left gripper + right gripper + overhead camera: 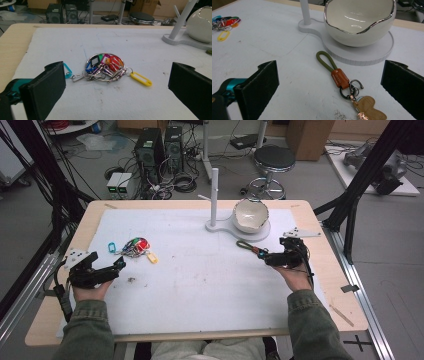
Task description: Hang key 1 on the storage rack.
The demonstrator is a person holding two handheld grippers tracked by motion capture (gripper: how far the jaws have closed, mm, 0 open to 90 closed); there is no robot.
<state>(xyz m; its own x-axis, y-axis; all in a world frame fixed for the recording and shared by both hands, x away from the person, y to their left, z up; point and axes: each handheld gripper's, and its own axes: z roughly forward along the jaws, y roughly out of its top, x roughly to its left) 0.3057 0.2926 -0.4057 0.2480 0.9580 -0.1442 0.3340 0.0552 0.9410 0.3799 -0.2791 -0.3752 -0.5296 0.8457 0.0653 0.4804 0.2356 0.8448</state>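
while both wide open and holding nothing, left hand-held gripper [121, 264] near key bunch [105, 67], right hand-held gripper [263, 256] by keychain [342, 80], white bowl [359, 20] bare inside

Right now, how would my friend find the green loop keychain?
Find the white bowl on its round stand. Just in front lies the keychain, between the right tongs. Unlike the colourful tag bunch far left, it has an olive loop and orange leather.

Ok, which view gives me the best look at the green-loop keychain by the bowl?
The right gripper view: the green-loop keychain lies close up between the open fingers, showing its green loop, orange leather tab, rings and tan charm. The high view shows it small, just ahead of the right gripper. The left gripper view catches at most a green speck at its right edge.
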